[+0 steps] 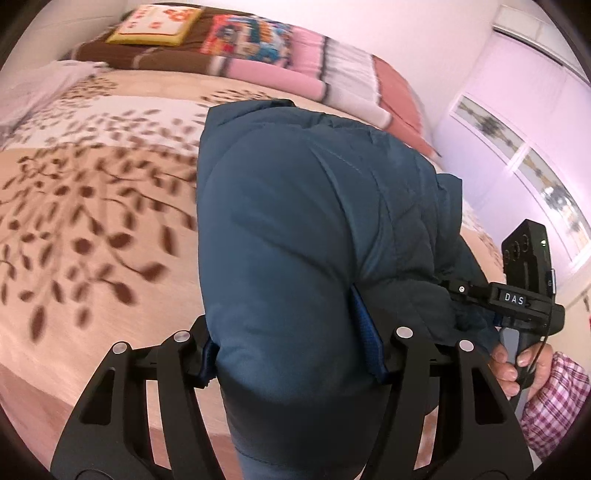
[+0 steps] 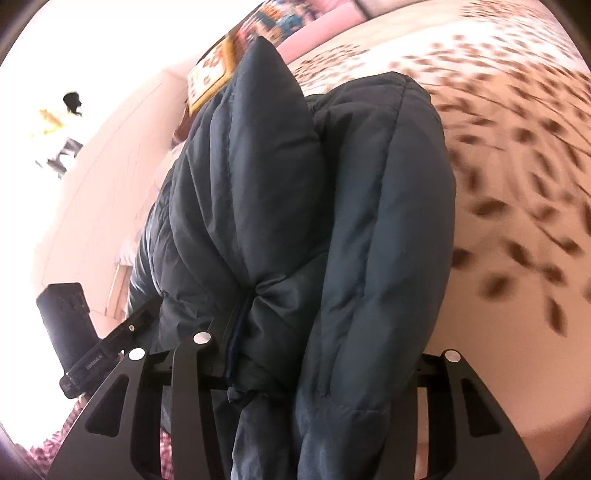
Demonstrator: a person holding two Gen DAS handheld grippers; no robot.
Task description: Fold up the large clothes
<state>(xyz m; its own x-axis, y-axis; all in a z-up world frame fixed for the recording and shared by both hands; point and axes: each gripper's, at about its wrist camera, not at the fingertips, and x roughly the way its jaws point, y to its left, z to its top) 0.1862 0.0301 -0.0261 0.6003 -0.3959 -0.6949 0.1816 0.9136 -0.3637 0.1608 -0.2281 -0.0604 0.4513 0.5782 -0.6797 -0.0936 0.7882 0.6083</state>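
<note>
A bedroom with pale walls frames one wide bed (image 1: 92,229), its peach cover printed with brown leaf sprigs and filling the left half of the left wrist view. Along the top of that frame lie two patterned pillows: one yellow-edged cushion (image 1: 155,22) with orange motifs and one bright cartoon-print pillow (image 1: 247,37), beside a row of pink and white folded blankets (image 1: 317,74). One dark blue quilted puffer jacket (image 1: 303,229), bulky and stitched in padded channels, fills the centre of both frames, raised above the bed. The left tool (image 1: 295,354) is clamped on a thick fold of the jacket at bottom centre, fabric bulging between its two black fingers. The right tool (image 2: 314,362) likewise grips a bunched, doubled section, its folds spilling past the linkage. At the lower right of the left view, one hand (image 1: 517,365) with a pink checked sleeve (image 1: 554,402) holds the right tool's handle.
</note>
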